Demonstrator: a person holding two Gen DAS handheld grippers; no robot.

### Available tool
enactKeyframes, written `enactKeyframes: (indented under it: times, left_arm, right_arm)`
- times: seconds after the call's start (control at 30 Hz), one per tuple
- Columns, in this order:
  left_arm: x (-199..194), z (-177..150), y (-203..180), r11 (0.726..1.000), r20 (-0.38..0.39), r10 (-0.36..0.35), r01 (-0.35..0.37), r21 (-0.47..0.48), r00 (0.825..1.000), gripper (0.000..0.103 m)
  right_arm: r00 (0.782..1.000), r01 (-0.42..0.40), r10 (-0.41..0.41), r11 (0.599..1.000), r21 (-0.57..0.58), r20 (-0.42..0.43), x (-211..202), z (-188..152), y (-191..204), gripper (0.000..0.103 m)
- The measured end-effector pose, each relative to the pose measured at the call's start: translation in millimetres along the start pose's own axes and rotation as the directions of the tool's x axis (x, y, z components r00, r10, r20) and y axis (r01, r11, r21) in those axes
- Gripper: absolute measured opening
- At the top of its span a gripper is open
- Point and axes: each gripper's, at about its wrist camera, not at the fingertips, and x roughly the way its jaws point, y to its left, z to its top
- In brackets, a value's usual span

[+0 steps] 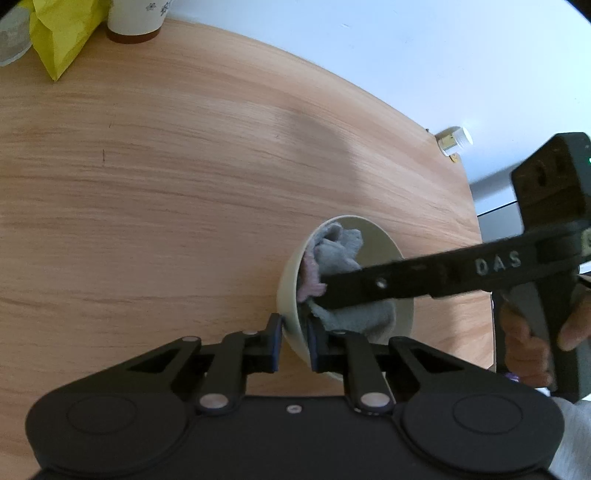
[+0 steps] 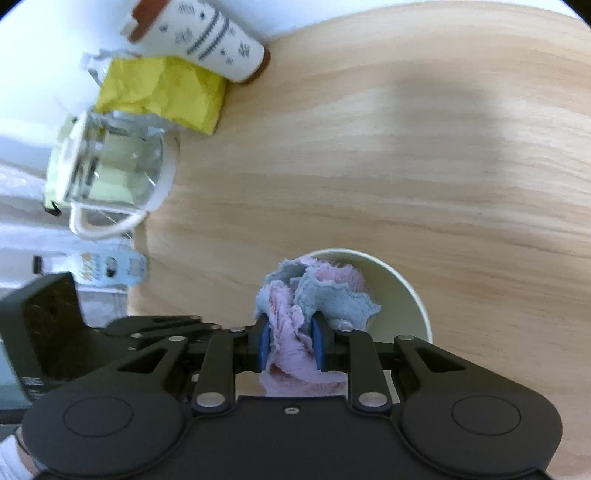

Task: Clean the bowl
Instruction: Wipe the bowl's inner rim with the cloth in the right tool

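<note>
Wood-grain counter (image 1: 166, 192) is lying wide and bare across the left and centre of the left wrist view, its curved far edge running against a white wall. Pale bowl (image 1: 291, 295) is sitting lower right of centre, near the counter's right edge. Left claw (image 1: 294, 343) is pinching the bowl's near rim. Right claw (image 2: 291, 345) is gripping a pink-and-blue cloth (image 2: 317, 295) inside the bowl. Paper cup (image 1: 135, 18) and yellow bag (image 1: 62, 33) are crowding the upper left corner.

The right gripper (image 1: 325, 291) is hiding part of the cloth (image 1: 338, 254); at eleven o'clock, the picture's edge is cropping the paper cup (image 1: 135, 18).
</note>
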Motion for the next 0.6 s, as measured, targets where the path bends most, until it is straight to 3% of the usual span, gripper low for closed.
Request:
enactKeyframes:
  times: [0.17, 0.37, 0.47, 0.6]
  left_arm:
    - [2.1, -1.9, -4.1, 1.0, -0.014, 0.013, -0.012, 0.024, 1.0, 0.018]
    - [1.7, -2.8, -11.0, 0.997, -0.002, 0.038, -0.038, 0.063, 0.999, 0.018]
    - [1.5, -2.3, -20.0, 0.989, 0.006, 0.081, -0.081, 0.121, 0.997, 0.018]
    - [0.8, -1.7, -20.7, 0.986, 0.007, 0.102, -0.102, 0.131, 0.995, 0.018]
  right_arm:
    - [1.0, 0.006, -0.007, 0.999, -0.048, -0.011, 14.7, -0.1, 1.2, 0.026]
    - [0.989, 0.13, -0.141, 0.976, -0.177, -0.051, 30.1, 1.8, 19.5, 0.023]
    - [0.965, 0.22, -0.251, 0.937, -0.27, -0.083, 35.2, 1.9, 31.1, 0.022]
    - [0.939, 0.279, -0.328, 0.904, -0.325, -0.106, 34.7, 4.0, 35.8, 0.022]
